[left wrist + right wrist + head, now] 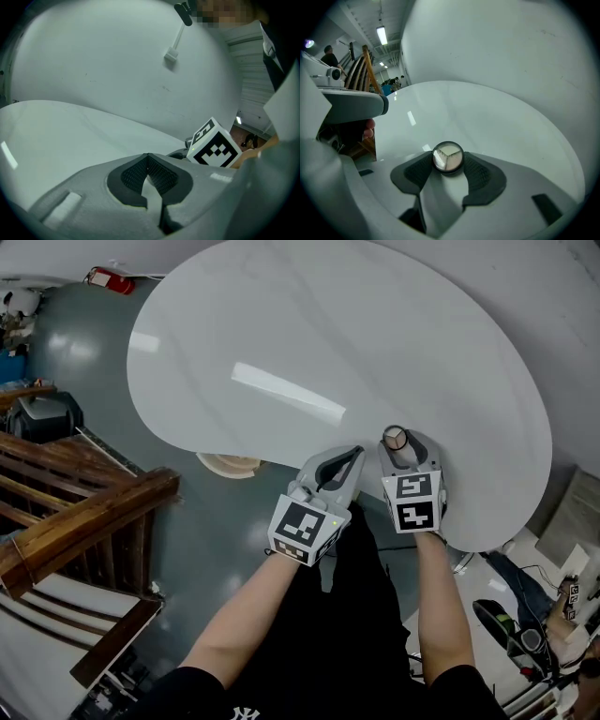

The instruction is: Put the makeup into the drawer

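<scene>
Makeup (448, 158) | clamped in right claw (449, 163) | left claw (148, 161) closed, empty

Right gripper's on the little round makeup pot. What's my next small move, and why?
Probably keep the right gripper closed and lift the round makeup pot slightly: its fingers press both sides of it, and no drawer shows on the white table, so it must travel elsewhere.

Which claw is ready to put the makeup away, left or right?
Right, most likely. The right claw is pinching the round makeup pot. The left claw is shut with nothing in it.
</scene>
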The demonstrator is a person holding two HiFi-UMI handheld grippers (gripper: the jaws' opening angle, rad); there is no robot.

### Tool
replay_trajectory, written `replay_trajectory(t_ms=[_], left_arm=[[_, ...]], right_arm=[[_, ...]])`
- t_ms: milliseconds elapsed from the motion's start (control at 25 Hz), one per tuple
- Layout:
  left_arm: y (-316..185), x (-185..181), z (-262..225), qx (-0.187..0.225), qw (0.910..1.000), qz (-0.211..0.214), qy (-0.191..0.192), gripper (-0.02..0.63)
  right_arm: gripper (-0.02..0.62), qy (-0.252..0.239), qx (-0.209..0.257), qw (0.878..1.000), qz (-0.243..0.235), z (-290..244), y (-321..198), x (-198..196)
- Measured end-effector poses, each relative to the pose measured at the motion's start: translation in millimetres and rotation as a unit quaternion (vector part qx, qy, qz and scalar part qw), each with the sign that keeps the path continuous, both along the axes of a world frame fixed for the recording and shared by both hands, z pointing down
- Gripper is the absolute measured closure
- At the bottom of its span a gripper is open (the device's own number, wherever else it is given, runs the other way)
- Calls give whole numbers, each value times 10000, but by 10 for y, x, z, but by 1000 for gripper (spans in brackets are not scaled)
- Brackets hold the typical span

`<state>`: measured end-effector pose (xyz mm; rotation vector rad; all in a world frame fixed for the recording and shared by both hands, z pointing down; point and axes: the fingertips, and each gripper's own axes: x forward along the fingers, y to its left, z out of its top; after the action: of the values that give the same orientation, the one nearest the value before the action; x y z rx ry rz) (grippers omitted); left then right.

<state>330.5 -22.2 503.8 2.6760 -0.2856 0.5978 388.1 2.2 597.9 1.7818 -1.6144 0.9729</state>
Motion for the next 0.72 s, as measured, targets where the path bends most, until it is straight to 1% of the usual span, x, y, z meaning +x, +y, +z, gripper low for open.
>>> replay_trajectory(t_ms=[160,280,480,720], left_arm=[[4,49,-2,-30,10000,-81,14,597],[-4,-24,-72,-41,9999,-149,75,597],[-81,-302,-151,27,9994,-306,161,597],[-104,-633,-314,134,9985,-396,364,597]], right_arm=[[377,-38,25,10000,10,3,10,84],[377,-18,152,9998,126,-89,22,101],[377,-102,496,9985,213,-311,-88,-69],[377,-92,1063,9941,186,-731,-240,-414]])
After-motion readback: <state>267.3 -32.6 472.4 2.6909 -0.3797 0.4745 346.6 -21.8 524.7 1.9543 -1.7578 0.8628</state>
